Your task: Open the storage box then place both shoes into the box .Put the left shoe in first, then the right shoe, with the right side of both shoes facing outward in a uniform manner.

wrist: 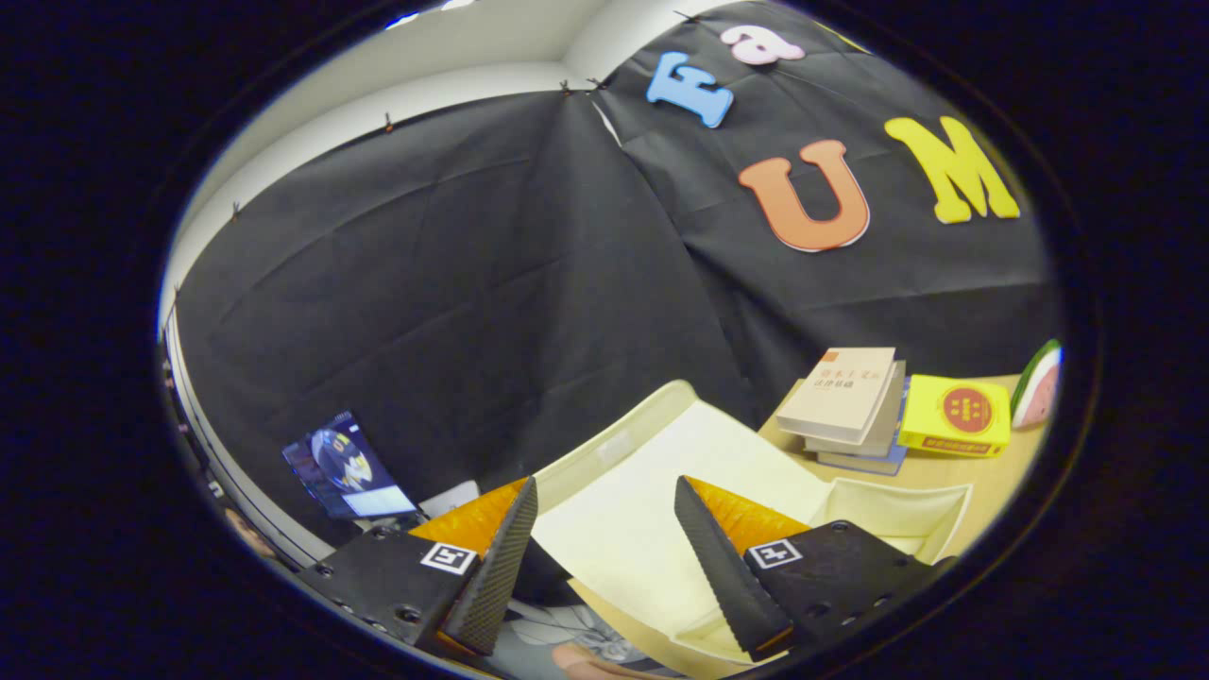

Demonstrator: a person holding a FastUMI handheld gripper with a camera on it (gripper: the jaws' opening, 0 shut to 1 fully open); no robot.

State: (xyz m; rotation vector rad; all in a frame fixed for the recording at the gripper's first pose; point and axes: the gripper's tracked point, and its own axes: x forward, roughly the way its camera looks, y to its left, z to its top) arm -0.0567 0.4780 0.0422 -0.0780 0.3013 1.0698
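A cream storage box [907, 515] stands on the wooden table with its lid [652, 491] swung up and back, so the lid's pale inner face lies just ahead of my fingers. My gripper [604, 529] is open, held above the near edge of the box, with nothing between its fingers. The left finger [496, 567] hangs past the lid's left side and the right finger [723, 557] over the box's opening. The inside of the box is mostly hidden by the right finger.
A stack of books [850, 406] and a yellow box [954, 416] lie on the table [992, 482] beyond the storage box, with a watermelon-slice toy [1037, 382] to their right. A screen [345, 467] glows far left. A person's hand [586, 658] shows below the fingers.
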